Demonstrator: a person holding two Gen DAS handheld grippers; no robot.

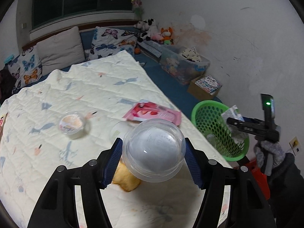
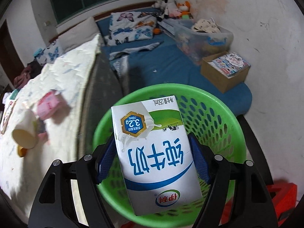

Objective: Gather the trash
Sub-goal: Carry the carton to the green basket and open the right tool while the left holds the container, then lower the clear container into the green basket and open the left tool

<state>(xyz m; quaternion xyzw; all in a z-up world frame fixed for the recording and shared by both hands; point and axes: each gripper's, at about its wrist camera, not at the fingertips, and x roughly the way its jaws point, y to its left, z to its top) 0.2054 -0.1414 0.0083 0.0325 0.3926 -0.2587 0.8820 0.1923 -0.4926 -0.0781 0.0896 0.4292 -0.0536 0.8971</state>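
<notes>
My left gripper (image 1: pixel 153 155) is shut on a clear plastic dome cup (image 1: pixel 153 150), held above the quilted bed cover. My right gripper (image 2: pixel 152 157) is shut on a white milk carton (image 2: pixel 153 152) with blue lettering, hanging over the green perforated basket (image 2: pixel 218 114). In the left wrist view that basket (image 1: pixel 210 121) stands off the bed's right edge, with the right gripper (image 1: pixel 235 125) and the carton (image 1: pixel 232 114) above it. On the cover lie a pink wrapper (image 1: pixel 153 113), a small round tub (image 1: pixel 72 124), a paper cup (image 2: pixel 25 133) on its side and a yellow-brown scrap (image 1: pixel 126 179).
The cream quilt (image 1: pixel 76 87) covers the bed, with butterfly pillows (image 1: pixel 112 41) at its head. Along the wall stand a clear storage bin (image 1: pixel 182 62), a cardboard box (image 1: pixel 205 87) and plush toys (image 1: pixel 165 35). A red object (image 2: pixel 285 199) lies beside the basket. A gloved hand (image 1: pixel 269 155) holds the right gripper.
</notes>
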